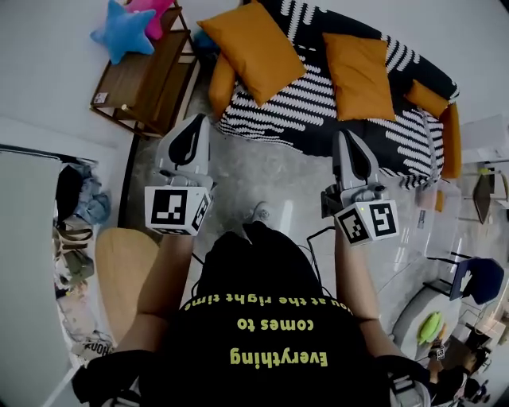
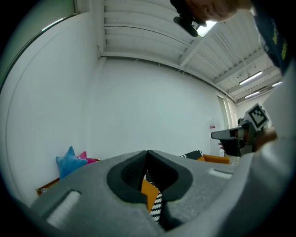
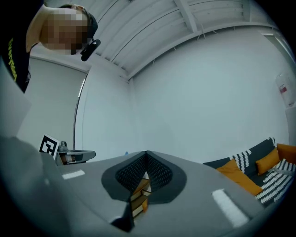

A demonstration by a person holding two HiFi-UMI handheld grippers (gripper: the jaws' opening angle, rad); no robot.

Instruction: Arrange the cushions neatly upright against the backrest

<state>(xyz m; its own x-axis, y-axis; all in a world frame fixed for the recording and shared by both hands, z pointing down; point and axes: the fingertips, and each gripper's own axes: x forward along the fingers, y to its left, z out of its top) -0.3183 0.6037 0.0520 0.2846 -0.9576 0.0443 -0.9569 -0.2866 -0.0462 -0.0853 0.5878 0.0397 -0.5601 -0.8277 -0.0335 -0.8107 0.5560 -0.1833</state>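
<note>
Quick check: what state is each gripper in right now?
Left gripper: jaws closed, holding nothing.
Right gripper: jaws closed, holding nothing.

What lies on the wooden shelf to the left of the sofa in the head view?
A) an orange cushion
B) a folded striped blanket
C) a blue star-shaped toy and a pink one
C: the blue star-shaped toy and the pink toy sit on the wooden shelf.
</note>
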